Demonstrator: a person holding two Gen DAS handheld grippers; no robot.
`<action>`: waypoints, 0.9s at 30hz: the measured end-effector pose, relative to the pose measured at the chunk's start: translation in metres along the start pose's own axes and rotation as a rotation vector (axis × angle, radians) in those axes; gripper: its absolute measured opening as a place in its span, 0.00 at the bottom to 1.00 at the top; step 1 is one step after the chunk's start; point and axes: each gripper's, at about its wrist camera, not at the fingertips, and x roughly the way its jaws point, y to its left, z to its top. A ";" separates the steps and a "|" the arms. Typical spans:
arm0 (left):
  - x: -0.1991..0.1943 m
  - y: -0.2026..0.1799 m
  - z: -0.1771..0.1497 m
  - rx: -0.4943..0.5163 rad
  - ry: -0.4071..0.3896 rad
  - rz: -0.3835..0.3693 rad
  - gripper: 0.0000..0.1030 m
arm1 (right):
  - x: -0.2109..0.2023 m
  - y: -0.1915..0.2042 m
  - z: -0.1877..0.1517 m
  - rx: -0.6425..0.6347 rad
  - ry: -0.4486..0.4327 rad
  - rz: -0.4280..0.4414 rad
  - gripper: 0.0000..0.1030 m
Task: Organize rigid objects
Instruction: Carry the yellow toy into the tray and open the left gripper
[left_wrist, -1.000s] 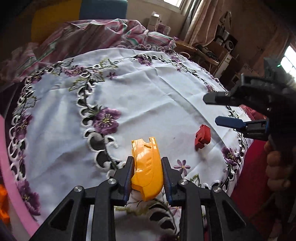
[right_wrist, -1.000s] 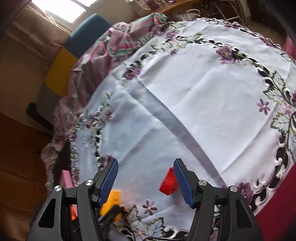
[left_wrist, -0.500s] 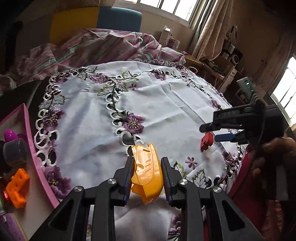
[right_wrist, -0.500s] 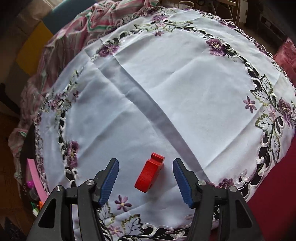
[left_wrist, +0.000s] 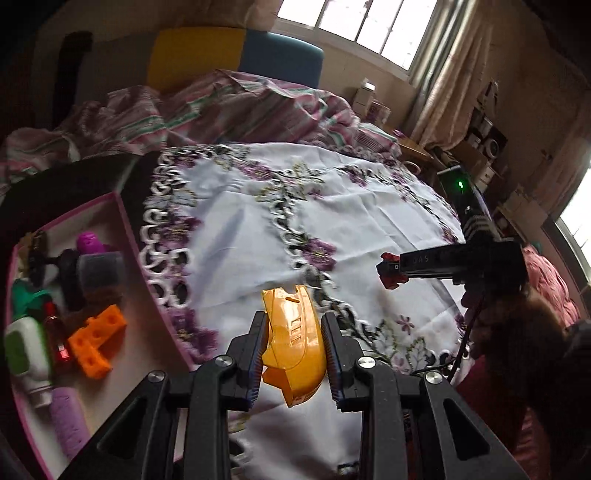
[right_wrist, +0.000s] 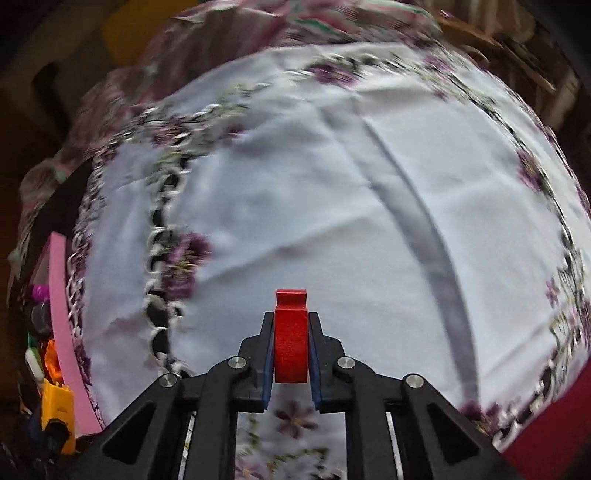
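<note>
My left gripper (left_wrist: 293, 334) is shut on a curved yellow plastic piece (left_wrist: 291, 339) and holds it above the embroidered white tablecloth (left_wrist: 332, 210), beside the pink box (left_wrist: 127, 229). My right gripper (right_wrist: 291, 343) is shut on a red plastic block (right_wrist: 290, 339) and holds it above the cloth. In the left wrist view the right gripper (left_wrist: 388, 271) shows at the right with the red block (left_wrist: 389, 275) at its tip. In the right wrist view the yellow piece (right_wrist: 55, 413) shows at the lower left.
The pink box holds an orange block (left_wrist: 96, 338), a purple ridged cylinder (left_wrist: 68, 424), a white and green bottle (left_wrist: 26, 350) and dark toys. Its pink wall (right_wrist: 64, 325) shows in the right wrist view. Striped bedding (left_wrist: 221, 99) lies behind the table.
My right gripper closed on the red block and lifted it off the cloth. My left gripper moved left with the yellow piece, bringing the pink box into fuller view.
</note>
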 end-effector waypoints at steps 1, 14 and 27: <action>-0.005 0.006 0.000 -0.010 -0.009 0.027 0.28 | 0.002 0.012 -0.001 -0.040 -0.027 0.013 0.14; -0.051 0.066 -0.012 -0.095 -0.086 0.267 0.28 | 0.017 0.048 -0.006 -0.210 -0.063 -0.019 0.14; -0.061 0.087 -0.024 -0.139 -0.078 0.301 0.28 | 0.020 0.053 -0.004 -0.227 -0.065 -0.033 0.14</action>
